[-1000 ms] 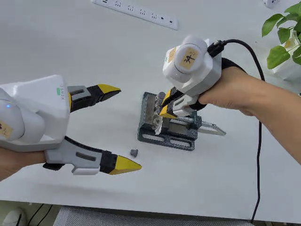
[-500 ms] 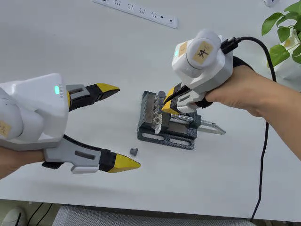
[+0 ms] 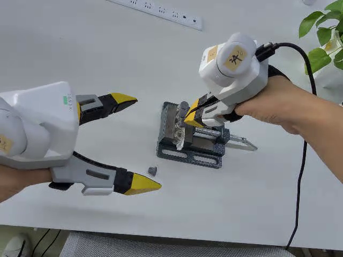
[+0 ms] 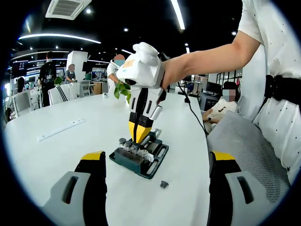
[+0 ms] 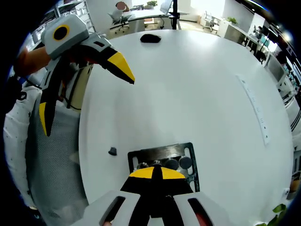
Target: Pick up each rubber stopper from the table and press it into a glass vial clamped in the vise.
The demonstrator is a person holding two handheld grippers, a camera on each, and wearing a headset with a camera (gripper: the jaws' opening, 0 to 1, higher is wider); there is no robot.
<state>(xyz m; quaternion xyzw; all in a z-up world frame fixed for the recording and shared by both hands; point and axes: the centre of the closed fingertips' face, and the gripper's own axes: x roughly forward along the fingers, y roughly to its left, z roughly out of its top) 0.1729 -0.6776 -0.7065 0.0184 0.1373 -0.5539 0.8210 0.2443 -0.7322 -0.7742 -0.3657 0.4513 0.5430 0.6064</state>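
A dark metal vise (image 3: 188,152) stands mid-table and clamps glass vials (image 3: 178,138); a grey stopper (image 3: 184,107) caps the far one. My right gripper (image 3: 191,119) hovers over the vise with its yellow tips pressed together, shut. From its own camera the shut tips (image 5: 156,173) hang just above the vise (image 5: 160,151), where two vials carry stoppers (image 5: 178,163). One loose grey stopper (image 3: 152,171) lies on the table left of the vise. My left gripper (image 3: 136,142) is held wide open to the left of it, touching nothing, with the vise (image 4: 141,160) and loose stopper (image 4: 163,184) ahead.
A white power strip (image 3: 155,12) lies at the table's far side. A potted plant (image 3: 324,32) stands at the right edge, and a black cable (image 3: 300,160) trails from the right gripper. The table's front edge (image 3: 177,231) is near. People sit in the background.
The right gripper has lifted slightly up and to the right above the vise. The left gripper stays open in the same place; the loose stopper has not moved.
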